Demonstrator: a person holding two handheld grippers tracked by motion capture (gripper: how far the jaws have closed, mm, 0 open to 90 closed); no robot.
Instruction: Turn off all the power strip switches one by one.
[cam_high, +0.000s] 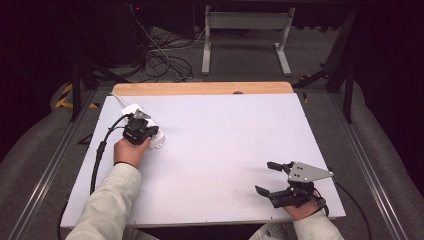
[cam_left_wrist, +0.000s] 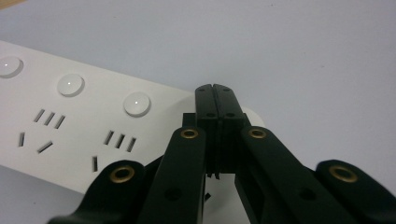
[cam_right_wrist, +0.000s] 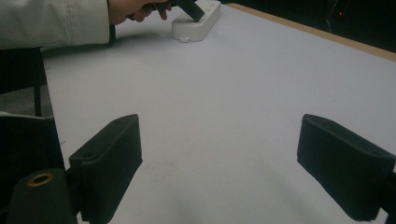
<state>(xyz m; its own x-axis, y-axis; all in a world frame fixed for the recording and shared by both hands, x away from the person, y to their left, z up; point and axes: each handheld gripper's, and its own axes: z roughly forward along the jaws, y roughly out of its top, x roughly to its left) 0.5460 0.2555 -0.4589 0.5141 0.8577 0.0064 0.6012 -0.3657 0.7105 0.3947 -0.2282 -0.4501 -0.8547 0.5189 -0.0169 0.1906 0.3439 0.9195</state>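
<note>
A white power strip (cam_high: 133, 108) with switches and sockets lies at the table's far left. My left gripper (cam_high: 142, 131) is shut, its tips pressed down at the strip's near end (cam_left_wrist: 70, 126), and I see nothing between the jaws. A small round white part (cam_left_wrist: 253, 117) peeks out beside the tips. From the right gripper view the strip (cam_right_wrist: 201, 24) lies far off under the left gripper (cam_right_wrist: 189, 7) and a hand. Over bare table at the front right, my right gripper (cam_high: 264, 177) stands open; nothing is between its pads (cam_right_wrist: 224, 154).
The white tabletop (cam_high: 225, 140) has a wooden strip (cam_high: 200, 88) along its far edge. The strip's white cord (cam_high: 120, 98) runs off the far left corner. Cables (cam_high: 160, 60) and a metal frame (cam_high: 245, 30) stand on the floor beyond.
</note>
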